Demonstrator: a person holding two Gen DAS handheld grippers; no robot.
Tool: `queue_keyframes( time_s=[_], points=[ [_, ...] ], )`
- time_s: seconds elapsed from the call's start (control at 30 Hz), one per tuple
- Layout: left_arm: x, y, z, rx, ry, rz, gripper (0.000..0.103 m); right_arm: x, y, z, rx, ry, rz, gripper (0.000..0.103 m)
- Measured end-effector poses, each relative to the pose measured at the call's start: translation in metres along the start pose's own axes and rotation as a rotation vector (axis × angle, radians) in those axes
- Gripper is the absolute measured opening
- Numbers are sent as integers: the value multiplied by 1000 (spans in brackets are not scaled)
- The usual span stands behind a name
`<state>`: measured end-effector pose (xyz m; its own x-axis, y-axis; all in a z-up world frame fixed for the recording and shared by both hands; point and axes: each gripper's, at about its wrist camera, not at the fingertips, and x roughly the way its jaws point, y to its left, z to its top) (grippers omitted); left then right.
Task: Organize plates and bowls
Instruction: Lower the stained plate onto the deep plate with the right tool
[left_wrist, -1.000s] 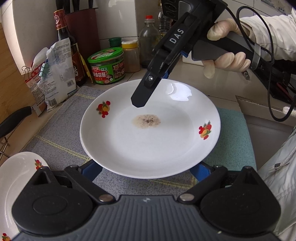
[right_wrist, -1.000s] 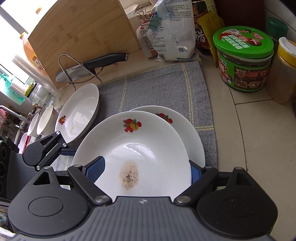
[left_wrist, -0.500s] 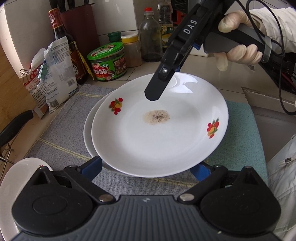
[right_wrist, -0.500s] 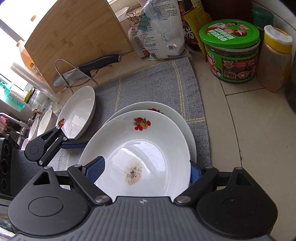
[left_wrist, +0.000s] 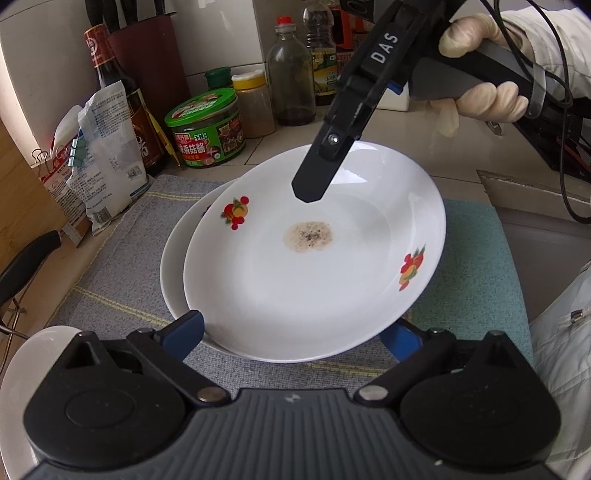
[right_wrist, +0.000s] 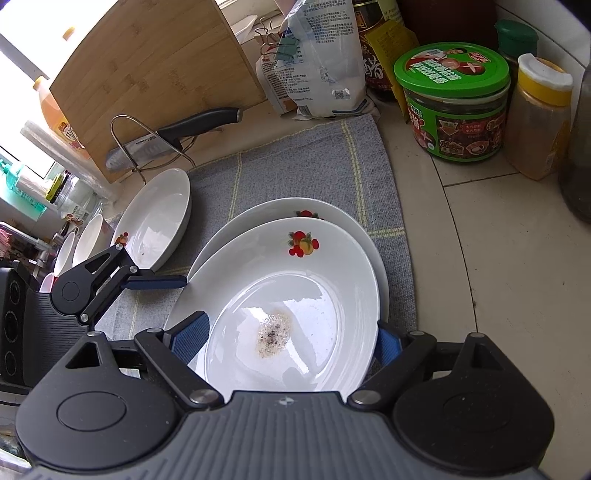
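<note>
The soiled plate (left_wrist: 314, 266) sits over a second plate (left_wrist: 177, 254) on the grey mat (left_wrist: 122, 258), its rim offset toward 3 o'clock. The left gripper (left_wrist: 295, 334) and right gripper (right_wrist: 291, 338) each straddle its rim with wide jaws; whether pads press, I cannot tell. A third plate (right_wrist: 155, 218) lies at 10 o'clock in the right view.

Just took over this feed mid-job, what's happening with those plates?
A person holds a gripper in each hand. The soiled plate sits between the fingers of both the left gripper and the right gripper, one at each side, over a second plate that lies on the grey mat. Whether it already rests on that plate is unclear. Another plate and some bowls wait off to the side.
</note>
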<state>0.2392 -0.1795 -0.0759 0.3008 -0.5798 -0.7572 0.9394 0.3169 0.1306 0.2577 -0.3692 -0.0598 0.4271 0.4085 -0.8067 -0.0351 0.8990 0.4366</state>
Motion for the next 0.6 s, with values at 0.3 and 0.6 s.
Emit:
queue_keyframes(
  time_s=[0.3, 0.6],
  points=[
    [-2, -3, 1, -14, -7, -3, 100, -5, 0, -6, 1, -4, -2, 93],
    [-7, -6, 3, -61, 9, 53, 101, -5, 4, -9, -6, -9, -16, 93]
  ],
)
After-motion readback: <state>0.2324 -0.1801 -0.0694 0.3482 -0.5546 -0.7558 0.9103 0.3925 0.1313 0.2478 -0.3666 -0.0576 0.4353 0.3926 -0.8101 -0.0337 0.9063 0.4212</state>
